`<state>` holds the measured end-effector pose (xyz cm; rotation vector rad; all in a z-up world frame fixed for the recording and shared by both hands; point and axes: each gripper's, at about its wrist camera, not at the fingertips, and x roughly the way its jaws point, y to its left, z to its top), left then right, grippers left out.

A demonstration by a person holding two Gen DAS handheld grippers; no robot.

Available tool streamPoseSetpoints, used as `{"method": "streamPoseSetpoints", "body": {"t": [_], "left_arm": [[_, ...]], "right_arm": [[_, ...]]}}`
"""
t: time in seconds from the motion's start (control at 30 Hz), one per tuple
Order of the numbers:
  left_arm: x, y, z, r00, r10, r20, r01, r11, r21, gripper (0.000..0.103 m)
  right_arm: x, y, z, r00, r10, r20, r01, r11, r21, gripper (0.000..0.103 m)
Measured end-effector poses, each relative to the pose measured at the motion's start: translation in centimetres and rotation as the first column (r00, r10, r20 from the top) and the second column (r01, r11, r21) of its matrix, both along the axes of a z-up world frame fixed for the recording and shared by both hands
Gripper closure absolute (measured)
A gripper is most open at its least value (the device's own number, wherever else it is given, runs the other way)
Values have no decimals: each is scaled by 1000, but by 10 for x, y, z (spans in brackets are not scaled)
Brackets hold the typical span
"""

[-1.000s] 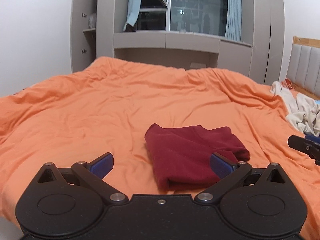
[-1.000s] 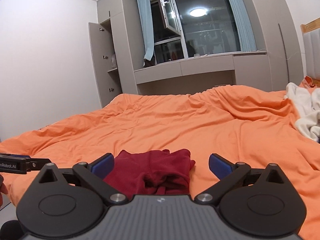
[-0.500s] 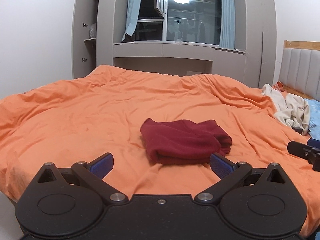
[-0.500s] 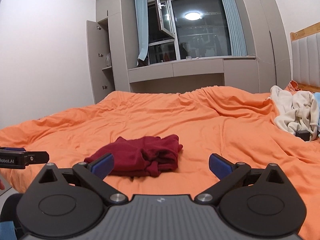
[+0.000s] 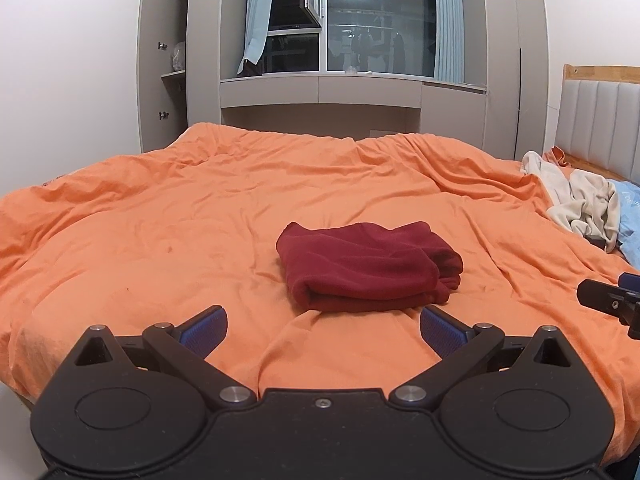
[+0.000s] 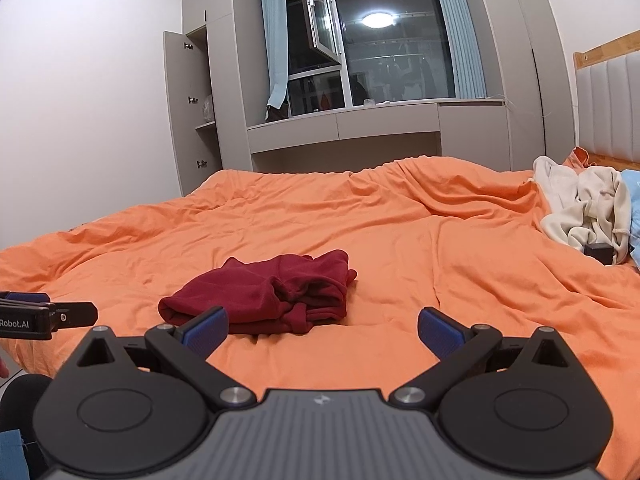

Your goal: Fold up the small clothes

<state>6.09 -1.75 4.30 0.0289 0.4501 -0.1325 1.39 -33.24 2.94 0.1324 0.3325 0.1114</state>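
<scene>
A folded dark red garment (image 5: 370, 266) lies mid-bed on the orange duvet (image 5: 160, 216), long axis left to right, just beyond the wide-open, empty left gripper (image 5: 323, 326) and left of the equally open, empty right gripper (image 6: 322, 327).

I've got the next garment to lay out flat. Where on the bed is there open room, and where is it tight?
The widest bare stretch of the orange duvet lies left of and beyond the folded dark red garment. A smaller bare patch separates that garment from the cream clothes pile. It is crowded near the headboard, around that pile.
</scene>
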Motion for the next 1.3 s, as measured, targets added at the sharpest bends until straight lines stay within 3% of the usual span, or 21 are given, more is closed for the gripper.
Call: {"method": "streamPoseSetpoints", "body": {"t": [1.3], "left_arm": [[7, 2, -11, 999, 15, -39, -15, 1000, 0, 1]], "right_arm": [[7, -1, -9, 999, -4, -39, 4, 1000, -1, 0]]}}
